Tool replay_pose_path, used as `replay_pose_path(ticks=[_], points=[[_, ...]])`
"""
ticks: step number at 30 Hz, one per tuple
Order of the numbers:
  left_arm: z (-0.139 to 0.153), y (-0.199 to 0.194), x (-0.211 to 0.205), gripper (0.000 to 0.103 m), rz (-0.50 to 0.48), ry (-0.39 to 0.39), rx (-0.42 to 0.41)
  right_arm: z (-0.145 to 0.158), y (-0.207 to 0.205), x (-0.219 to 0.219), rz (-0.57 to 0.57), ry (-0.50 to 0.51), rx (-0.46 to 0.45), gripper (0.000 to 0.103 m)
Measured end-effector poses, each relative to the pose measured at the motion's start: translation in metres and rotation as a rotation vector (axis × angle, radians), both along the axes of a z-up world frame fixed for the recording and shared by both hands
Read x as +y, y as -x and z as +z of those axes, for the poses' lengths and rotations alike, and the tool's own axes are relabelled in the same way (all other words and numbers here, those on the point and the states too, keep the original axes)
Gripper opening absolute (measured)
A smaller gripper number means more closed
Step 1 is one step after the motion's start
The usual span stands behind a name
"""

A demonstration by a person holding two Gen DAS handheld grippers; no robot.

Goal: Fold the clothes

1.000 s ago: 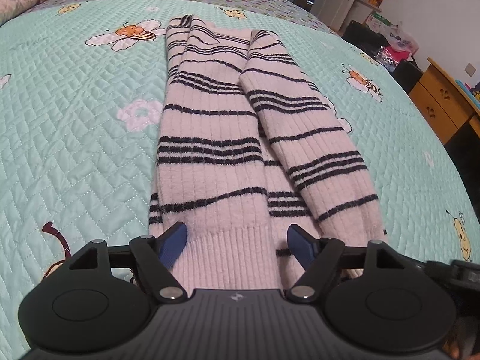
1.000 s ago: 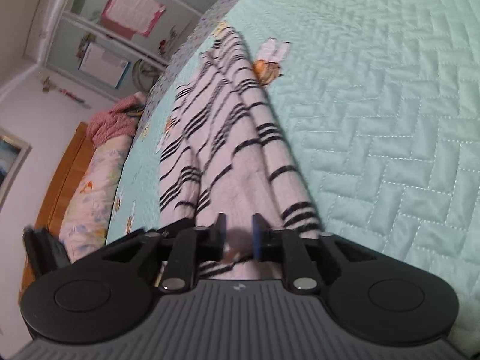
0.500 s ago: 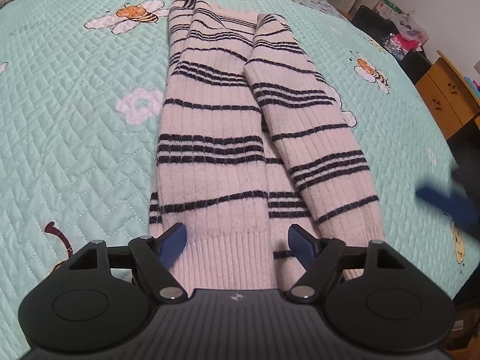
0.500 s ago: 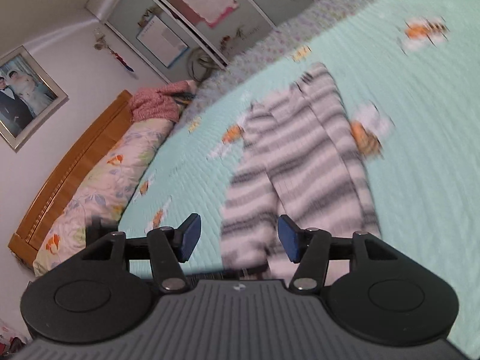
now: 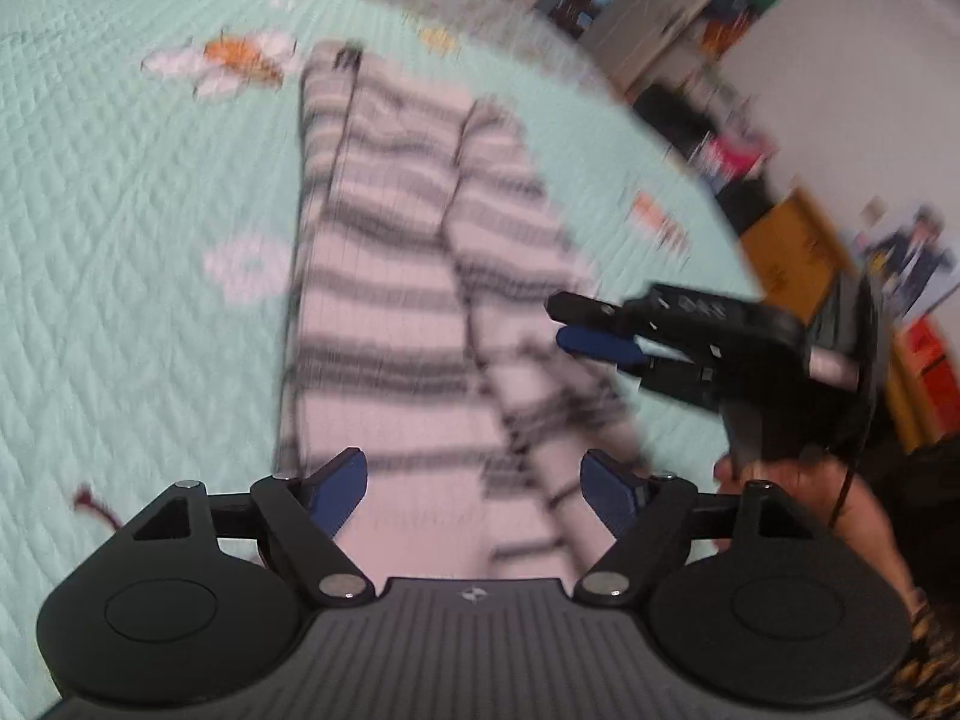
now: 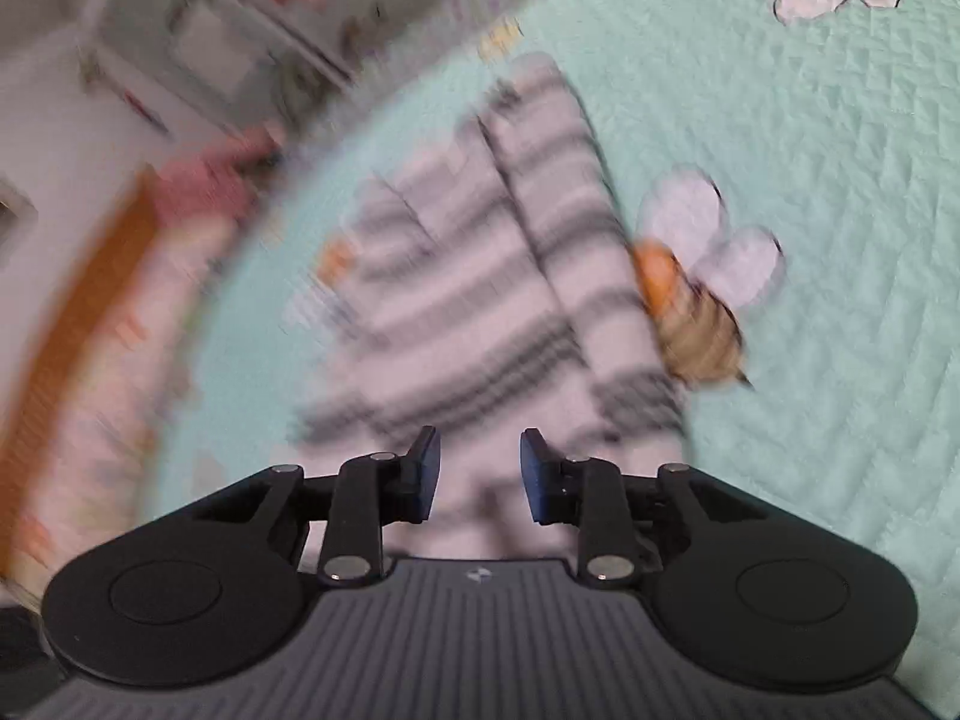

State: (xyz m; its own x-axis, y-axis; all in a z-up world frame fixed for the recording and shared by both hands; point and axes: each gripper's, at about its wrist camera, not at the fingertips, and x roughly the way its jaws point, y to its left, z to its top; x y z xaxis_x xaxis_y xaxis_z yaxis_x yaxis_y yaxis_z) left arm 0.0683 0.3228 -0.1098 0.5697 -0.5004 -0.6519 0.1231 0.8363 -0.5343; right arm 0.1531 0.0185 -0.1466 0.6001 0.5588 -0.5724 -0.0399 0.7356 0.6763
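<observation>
On the quilted bed [image 5: 120, 276], both tools, left [image 5: 474, 495] and right [image 6: 480, 474], hang released over the striped sweater [image 5: 390, 276], right jaws just closing

The right hand-held gripper [image 6: 479, 476] has let go of the striped sweater [image 6: 480, 300], its jaws reopened then narrowing, and swung above it.

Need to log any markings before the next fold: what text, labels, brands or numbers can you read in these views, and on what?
None readable.
Left gripper body: small emblem, no letters.
Right gripper body: same emblem; pale marks on its side in the left view, too blurred.
Wall papers: too blurred.
Striped sweater: no label visible.
</observation>
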Motion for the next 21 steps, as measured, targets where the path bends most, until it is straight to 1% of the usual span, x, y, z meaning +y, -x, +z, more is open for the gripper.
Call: replay_pose_path(ticks=[1, 3, 4, 5, 7, 8, 10, 11, 12, 13, 14, 16, 18, 19, 21], points=[[0.007, -0.008, 0.002, 0.081, 0.004, 0.021, -0.019, 0.01, -0.004, -0.003, 0.0, -0.038, -0.032, 0.033], [0.015, -0.033, -0.001, 0.081, -0.015, 0.048, -0.043, 0.034, -0.023, -0.002, 0.009, -0.03, -0.116, 0.036], [0.019, -0.046, -0.003, 0.081, -0.025, 0.061, -0.054, 0.042, -0.037, 0.0, 0.026, -0.029, -0.144, 0.037], [0.017, -0.061, -0.008, 0.081, -0.04, 0.058, -0.06, 0.05, -0.053, 0.002, 0.045, -0.029, -0.17, 0.039], [0.011, -0.092, -0.019, 0.081, -0.07, 0.044, -0.071, 0.05, -0.088, 0.003, 0.068, -0.036, -0.188, 0.044], [0.008, -0.108, -0.024, 0.081, -0.085, 0.037, -0.076, 0.044, -0.109, 0.003, 0.076, -0.042, -0.182, 0.045], [-0.014, -0.133, -0.034, 0.082, -0.111, 0.027, -0.047, 0.023, -0.149, 0.0, 0.097, -0.046, -0.153, 0.046], [-0.027, -0.146, -0.039, 0.082, -0.123, 0.022, -0.031, 0.004, -0.169, -0.002, 0.089, -0.022, -0.114, 0.046], [-0.041, -0.157, -0.042, 0.081, -0.129, 0.025, 0.012, -0.015, -0.184, -0.004, 0.069, 0.018, -0.056, 0.045], [-0.051, -0.161, -0.04, 0.08, -0.129, 0.044, 0.025, -0.037, -0.197, -0.007, 0.048, 0.035, -0.003, 0.026], [-0.059, -0.164, -0.038, 0.08, -0.128, 0.066, 0.028, -0.051, -0.197, -0.007, 0.03, -0.004, -0.016, 0.014], [-0.059, -0.164, -0.036, 0.081, -0.143, 0.082, 0.027, -0.057, -0.198, -0.014, 0.03, -0.063, -0.035, 0.014], [-0.058, -0.165, -0.034, 0.081, -0.137, 0.09, 0.054, -0.056, -0.198, -0.019, 0.024, -0.086, -0.021, 0.014], [-0.056, -0.167, -0.034, 0.081, -0.135, 0.089, 0.072, -0.053, -0.198, -0.021, 0.014, -0.097, -0.008, 0.016], [-0.054, -0.171, -0.034, 0.081, -0.127, 0.082, 0.108, -0.042, -0.198, -0.02, 0.003, -0.085, -0.003, 0.019]])
